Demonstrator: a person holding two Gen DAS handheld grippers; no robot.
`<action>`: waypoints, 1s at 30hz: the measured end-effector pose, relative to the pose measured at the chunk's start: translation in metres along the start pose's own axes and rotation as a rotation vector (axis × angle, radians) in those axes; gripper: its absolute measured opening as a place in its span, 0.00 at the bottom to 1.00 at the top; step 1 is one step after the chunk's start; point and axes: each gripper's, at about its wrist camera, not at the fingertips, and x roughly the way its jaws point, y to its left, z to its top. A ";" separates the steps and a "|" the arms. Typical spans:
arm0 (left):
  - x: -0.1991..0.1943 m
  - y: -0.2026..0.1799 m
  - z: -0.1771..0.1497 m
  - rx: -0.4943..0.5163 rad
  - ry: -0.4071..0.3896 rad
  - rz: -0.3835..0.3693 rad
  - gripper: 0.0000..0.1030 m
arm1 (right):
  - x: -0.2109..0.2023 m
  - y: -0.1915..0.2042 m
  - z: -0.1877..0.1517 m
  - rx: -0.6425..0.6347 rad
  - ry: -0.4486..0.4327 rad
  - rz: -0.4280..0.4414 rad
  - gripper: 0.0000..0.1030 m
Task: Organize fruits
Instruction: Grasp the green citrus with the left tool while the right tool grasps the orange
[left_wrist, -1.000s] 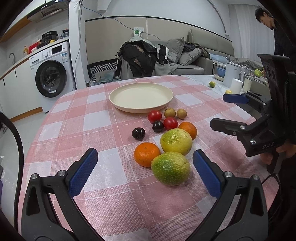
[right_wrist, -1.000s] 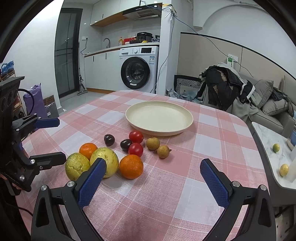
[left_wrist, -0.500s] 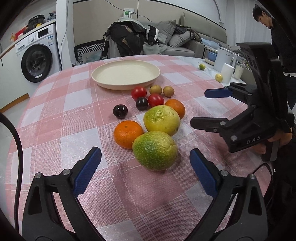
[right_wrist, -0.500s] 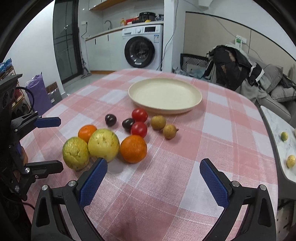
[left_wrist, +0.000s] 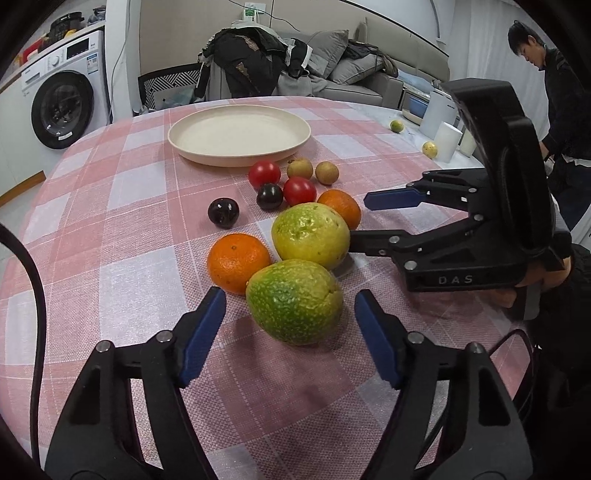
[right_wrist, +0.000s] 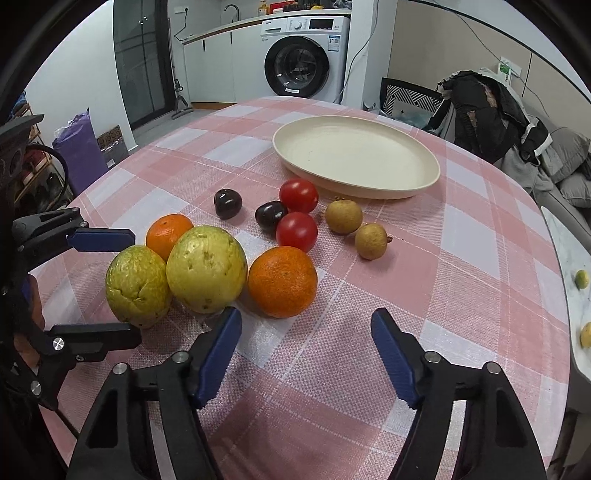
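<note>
A round table (right_wrist: 461, 258) under a pink-and-white checked cloth carries a cluster of fruit near its front edge, with an empty cream plate (right_wrist: 356, 157) set further in toward the far edge. The left gripper (left_wrist: 288, 317) tilts down over the greenest guava (left_wrist: 295, 301); its blue pads (left_wrist: 205, 328) have just been closing and now stand at a middling gap on either side of the fruit, neither pad touching it. Just behind sits a paler guava (left_wrist: 310, 234), touching the first, with an orange (left_wrist: 238, 262) pressed against both on the left. The right gripper (right_wrist: 306, 347) angles down at the second orange (right_wrist: 282, 282), its jaws likewise just narrowed to a half-wide gap; the orange lies just beyond the fingertips (right_wrist: 218, 349), not between them and not touched. From the left view that gripper's lower finger reaches in beside the paler guava and the upper one hangs near the second orange. Between the citrus and the plate lie two red tomatoes (right_wrist: 298, 195), two dark plums (right_wrist: 228, 203) and two small brown fruits (right_wrist: 343, 216), all resting on the cloth. A washing machine (right_wrist: 304, 62) stands in the background, and a person in dark clothes (left_wrist: 561, 110) stands beyond the table's right edge.
</note>
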 end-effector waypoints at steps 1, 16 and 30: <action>0.000 0.000 0.001 0.000 -0.001 -0.005 0.63 | 0.000 -0.001 0.001 -0.002 0.004 -0.002 0.58; 0.002 0.001 0.000 -0.003 -0.020 -0.024 0.49 | 0.008 -0.002 0.018 0.012 0.005 0.064 0.47; -0.018 0.001 -0.002 0.008 -0.075 -0.050 0.49 | -0.007 0.006 0.005 0.028 -0.029 0.060 0.37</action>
